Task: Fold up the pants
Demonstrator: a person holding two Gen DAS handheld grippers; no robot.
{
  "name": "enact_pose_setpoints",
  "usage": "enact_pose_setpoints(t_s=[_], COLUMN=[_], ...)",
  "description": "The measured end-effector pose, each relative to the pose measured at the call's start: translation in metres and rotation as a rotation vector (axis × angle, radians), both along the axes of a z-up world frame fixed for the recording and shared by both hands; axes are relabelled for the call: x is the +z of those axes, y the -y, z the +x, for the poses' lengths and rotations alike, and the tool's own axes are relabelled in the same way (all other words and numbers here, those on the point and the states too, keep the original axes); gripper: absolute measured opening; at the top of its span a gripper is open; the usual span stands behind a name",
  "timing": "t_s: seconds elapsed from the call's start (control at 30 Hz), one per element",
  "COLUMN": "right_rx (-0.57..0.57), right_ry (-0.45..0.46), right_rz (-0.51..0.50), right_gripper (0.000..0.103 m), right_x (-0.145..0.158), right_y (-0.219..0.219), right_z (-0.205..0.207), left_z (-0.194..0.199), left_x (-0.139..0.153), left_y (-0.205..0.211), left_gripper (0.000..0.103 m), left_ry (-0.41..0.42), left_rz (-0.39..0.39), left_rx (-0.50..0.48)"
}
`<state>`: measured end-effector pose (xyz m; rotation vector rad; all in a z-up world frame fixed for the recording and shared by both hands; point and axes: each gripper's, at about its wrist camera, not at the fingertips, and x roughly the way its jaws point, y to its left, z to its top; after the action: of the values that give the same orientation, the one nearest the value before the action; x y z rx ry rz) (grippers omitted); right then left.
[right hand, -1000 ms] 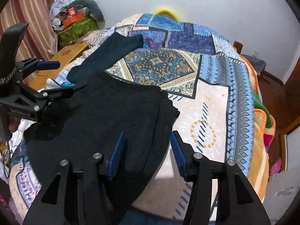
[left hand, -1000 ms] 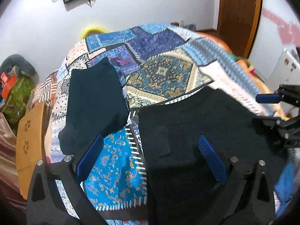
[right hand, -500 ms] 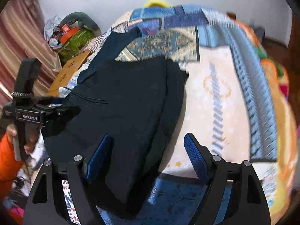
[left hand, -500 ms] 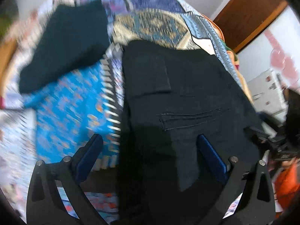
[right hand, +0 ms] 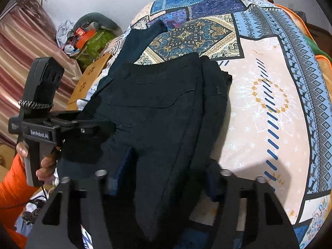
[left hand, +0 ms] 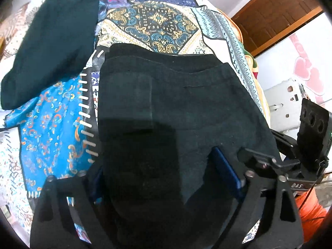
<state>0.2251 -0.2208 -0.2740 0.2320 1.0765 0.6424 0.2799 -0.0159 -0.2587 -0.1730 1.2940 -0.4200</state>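
Black pants [left hand: 186,108] lie flat on a patchwork bedspread [left hand: 51,128], waistband toward the far side. My left gripper [left hand: 161,176] points steeply down over their near left part. Its jaws are closing with the cloth between them, and the left finger is partly hidden by fabric. In the right wrist view my right gripper [right hand: 168,178] straddles the near right edge of the pants [right hand: 161,108]. Its jaws are closing too, with dark cloth filling the gap. I see no firm pinch in either view.
A folded dark teal garment [left hand: 54,47] lies on the bed's far left. A hand in an orange sleeve [right hand: 12,191] holds the left tool. A wooden door [left hand: 276,22] and a white appliance [left hand: 284,103] stand to the right; a clutter pile [right hand: 87,37] and curtain [right hand: 25,47] to the left.
Both grippers sank and tipped down onto the pants. The left jaws narrowed. The right jaws widened, then narrowed around the pants' near edge.
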Motion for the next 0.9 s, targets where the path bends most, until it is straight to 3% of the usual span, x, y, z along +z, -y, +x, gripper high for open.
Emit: enact_pose_setpoints(t_s=[0.23, 0.4, 0.5, 0.63, 0.9], right_rx=[0.016, 0.021, 0.022, 0.033, 0.06], right_ry=[0.103, 0.115, 0.144, 0.214, 0.324], right_rz=[-0.04, -0.043, -0.052, -0.064, -0.053], right_gripper=[0.029, 0.026, 0.026, 0.025, 0.025], right_x=[0.019, 0.03, 0.039, 0.058, 0.096], right_y=[0.005, 0.008, 0.005, -0.004, -0.024], right_z=[-0.03, -0.044, -0.049, -0.055, -0.038], left_z=[-0.036, -0.066, -0.075, -0.082, -0.081], left_x=[0.015, 0.029, 0.039, 0.059, 0.103], left_y=[0.004, 0.007, 0.008, 0.013, -0.009], left_gripper=[0.067, 0.051, 0.045, 0.034, 0.031], left_ry=[0.04, 0.09, 0.105, 0.173, 0.306], left_rz=[-0.003, 0.01, 0.021, 0.094, 0.092], left_rx=[-0.021, -0.024, -0.001, -0.015, 0.024])
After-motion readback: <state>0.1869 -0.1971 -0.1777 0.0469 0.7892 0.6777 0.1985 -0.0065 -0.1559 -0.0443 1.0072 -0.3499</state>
